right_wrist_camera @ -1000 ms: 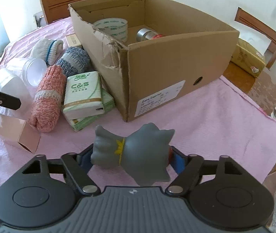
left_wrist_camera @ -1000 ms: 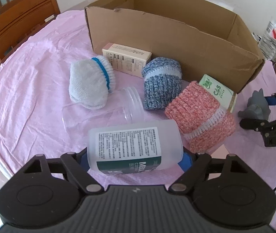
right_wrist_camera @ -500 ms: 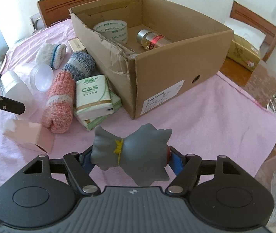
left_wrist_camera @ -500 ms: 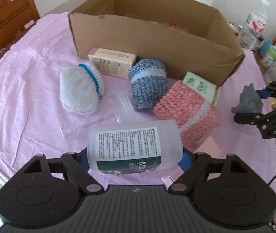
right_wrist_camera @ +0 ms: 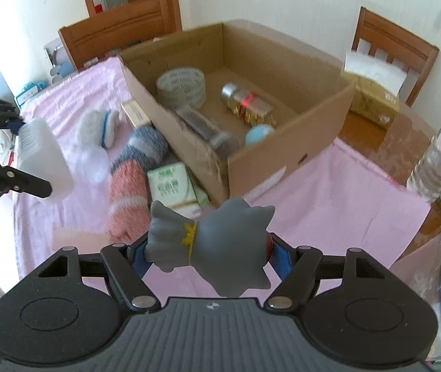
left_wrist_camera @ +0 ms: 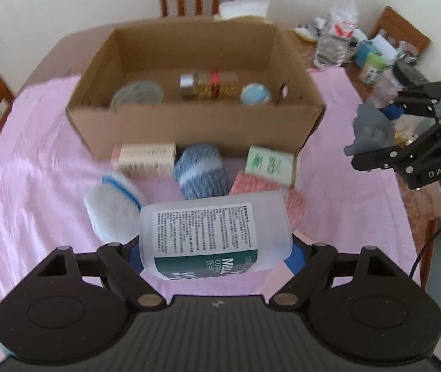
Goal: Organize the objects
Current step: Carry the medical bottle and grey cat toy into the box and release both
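Left gripper [left_wrist_camera: 216,252]: clamped on a translucent white bottle [left_wrist_camera: 214,235], held lying sideways above the pink tablecloth [left_wrist_camera: 34,170]
Right gripper [right_wrist_camera: 209,255]: closed on a grey rubber toy [right_wrist_camera: 214,245], raised in front of the cardboard box [right_wrist_camera: 288,158]
Box: open-topped, held a tape roll [right_wrist_camera: 181,86], a jar and a small blue ball
Beside box: rolled socks [left_wrist_camera: 200,170] and tissue pack [left_wrist_camera: 268,164] lay along its near wall

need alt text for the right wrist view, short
The right tongs grip a grey rubber toy above a pink tablecloth, facing an open cardboard box that holds a tape roll, a jar and a blue ball. Rolled socks and a tissue pack lie beside the box; the left tongs hold a white bottle.
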Demonstrator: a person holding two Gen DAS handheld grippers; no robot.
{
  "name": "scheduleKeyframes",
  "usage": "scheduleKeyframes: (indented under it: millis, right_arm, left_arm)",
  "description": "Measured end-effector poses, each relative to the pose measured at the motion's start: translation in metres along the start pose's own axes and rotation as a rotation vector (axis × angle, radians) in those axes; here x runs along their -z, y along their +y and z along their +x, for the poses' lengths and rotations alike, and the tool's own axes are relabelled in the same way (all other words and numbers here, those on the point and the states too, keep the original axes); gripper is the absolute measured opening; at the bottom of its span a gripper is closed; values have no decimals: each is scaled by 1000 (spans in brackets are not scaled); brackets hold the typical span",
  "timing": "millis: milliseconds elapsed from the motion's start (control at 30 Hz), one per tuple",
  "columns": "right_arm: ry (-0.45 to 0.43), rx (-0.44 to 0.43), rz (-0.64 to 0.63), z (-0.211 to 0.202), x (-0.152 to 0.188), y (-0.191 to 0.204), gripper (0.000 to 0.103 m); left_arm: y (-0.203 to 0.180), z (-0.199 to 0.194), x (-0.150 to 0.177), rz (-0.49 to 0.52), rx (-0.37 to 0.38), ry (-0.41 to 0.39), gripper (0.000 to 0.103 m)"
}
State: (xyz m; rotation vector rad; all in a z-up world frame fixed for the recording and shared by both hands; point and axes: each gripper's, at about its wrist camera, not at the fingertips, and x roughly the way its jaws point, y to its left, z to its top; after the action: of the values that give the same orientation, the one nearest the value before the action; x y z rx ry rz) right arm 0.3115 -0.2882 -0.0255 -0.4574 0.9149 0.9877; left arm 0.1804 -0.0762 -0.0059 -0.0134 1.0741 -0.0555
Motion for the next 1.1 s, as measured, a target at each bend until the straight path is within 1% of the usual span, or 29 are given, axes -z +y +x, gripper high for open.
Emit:
scheduleKeyframes:
  millis: [133, 333, 467, 667, 933, 967, 1000, 1033, 1067, 1100]
  right_arm:
    - [-35, 13, -15, -14, -19, 5, 78]
    - [-85, 32, -21, -21, -48, 9, 78]
    - [-99, 37, -11, -15, -64, 10, 78]
    - [-95, 57, -19, 0, -85, 11, 78]
    - [-76, 70, 30, 22, -101, 4, 78]
    - [-72, 67, 28, 24, -102, 4, 80]
    - [-73, 71, 26, 25, -103, 5, 87]
    - [-78, 78, 25, 24, -104, 6, 91]
    - [-88, 86, 24, 23, -104, 8, 99]
    - [-101, 95, 21, 21, -104, 10, 103]
  left_arm:
    - [3, -13, -23, 55, 12, -35, 83]
    - [13, -15, -60, 86, 25, -74, 83]
    - [23, -13, -85, 99, 34, -102, 83]
    - [40, -1, -124, 115, 19, -141, 83]
    - [62, 27, -163, 117, 11, -143, 83]
    - [64, 31, -168, 120, 12, -141, 83]
    - [65, 35, -171, 122, 12, -139, 83]
    - [67, 39, -174, 124, 11, -138, 83]
    - [69, 43, -176, 127, 13, -136, 83]
    - [70, 46, -179, 128, 14, -133, 83]
